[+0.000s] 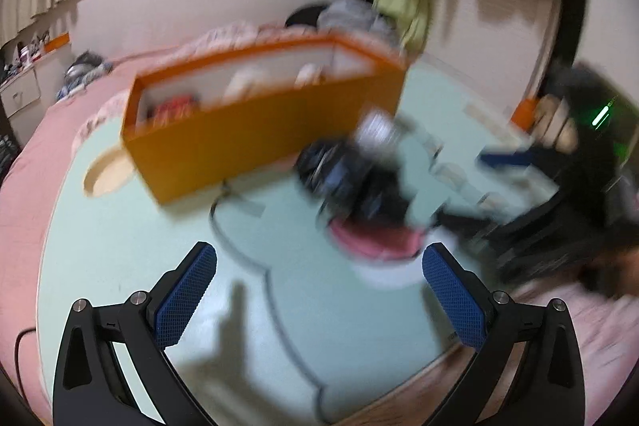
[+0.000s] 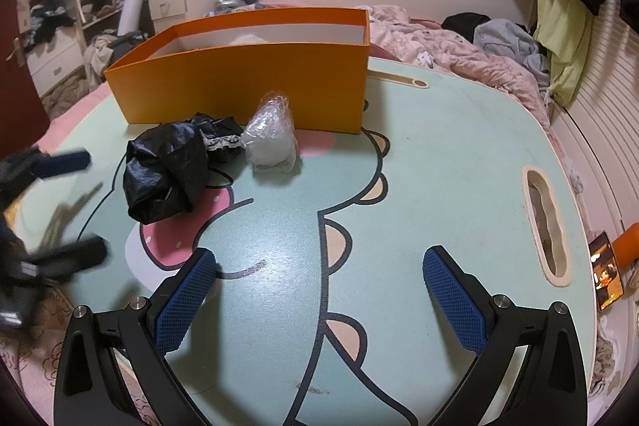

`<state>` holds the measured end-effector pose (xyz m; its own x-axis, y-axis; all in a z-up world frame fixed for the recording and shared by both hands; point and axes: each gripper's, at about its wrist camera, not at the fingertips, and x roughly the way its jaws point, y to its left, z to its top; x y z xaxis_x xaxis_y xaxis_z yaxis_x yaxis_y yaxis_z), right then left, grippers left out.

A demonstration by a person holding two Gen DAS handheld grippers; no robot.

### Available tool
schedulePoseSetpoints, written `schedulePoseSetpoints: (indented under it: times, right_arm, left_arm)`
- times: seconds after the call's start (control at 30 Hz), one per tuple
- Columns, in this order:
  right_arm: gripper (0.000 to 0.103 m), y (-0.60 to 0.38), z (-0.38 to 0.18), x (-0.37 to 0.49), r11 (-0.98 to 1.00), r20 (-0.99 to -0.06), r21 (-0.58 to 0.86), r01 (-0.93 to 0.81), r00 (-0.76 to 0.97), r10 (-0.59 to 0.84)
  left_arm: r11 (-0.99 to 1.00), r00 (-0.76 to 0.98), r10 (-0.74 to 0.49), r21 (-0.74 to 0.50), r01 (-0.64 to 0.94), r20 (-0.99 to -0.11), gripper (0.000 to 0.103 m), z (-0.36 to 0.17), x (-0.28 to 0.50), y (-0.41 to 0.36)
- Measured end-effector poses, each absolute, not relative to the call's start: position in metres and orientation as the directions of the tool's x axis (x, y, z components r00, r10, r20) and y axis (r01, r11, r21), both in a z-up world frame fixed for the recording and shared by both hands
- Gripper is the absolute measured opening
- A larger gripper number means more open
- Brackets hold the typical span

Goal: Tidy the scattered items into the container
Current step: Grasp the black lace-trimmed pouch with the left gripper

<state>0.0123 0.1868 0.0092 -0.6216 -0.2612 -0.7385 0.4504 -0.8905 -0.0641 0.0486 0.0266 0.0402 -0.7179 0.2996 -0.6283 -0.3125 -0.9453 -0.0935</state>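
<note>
Holding both claws wide, nothing between pads: your left claw blurred, right claw low centre over surface. Black bag, lace cloth, clear bag lie mid-left, against orange box front wall, handy for lifting in.

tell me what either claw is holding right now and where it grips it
Nothing. The left claw and right claw are both open and empty.

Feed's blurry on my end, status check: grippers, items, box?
Left gripper open, empty. Right gripper open, empty. Black bundle and clear bag on table, outside orange box. Nothing blocking.
</note>
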Motion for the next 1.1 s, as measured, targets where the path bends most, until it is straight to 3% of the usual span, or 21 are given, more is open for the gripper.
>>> schedulePoseSetpoints:
  times: [0.17, 0.33, 0.4, 1.1]
  right_arm:
    - [0.103, 0.19, 0.011, 0.012, -0.907, -0.732, -0.065, 0.417, -0.637, -0.241]
    - [0.103, 0.192, 0.011, 0.012, -0.914, -0.73, -0.063, 0.402, -0.643, -0.232]
    - [0.103, 0.192, 0.011, 0.012, -0.913, -0.729, -0.063, 0.402, -0.643, -0.233]
    - [0.103, 0.192, 0.01, 0.013, -0.914, -0.729, -0.065, 0.401, -0.644, -0.231]
  left_arm:
    - [-0.945, -0.734, 0.286, -0.053, -0.323, -0.616, 0.101, 0.058, 0.03, 0.047]
    - [-0.949, -0.687, 0.278, -0.079, -0.306, -0.671, 0.08, 0.047, -0.009, 0.06]
    - [-0.953, -0.655, 0.25, -0.06, -0.298, -0.713, 0.039, 0.035, -0.02, 0.061]
    - [-0.967, -0.71, 0.244, -0.111, -0.229, -0.66, 0.04, 0.013, 0.03, 0.023]
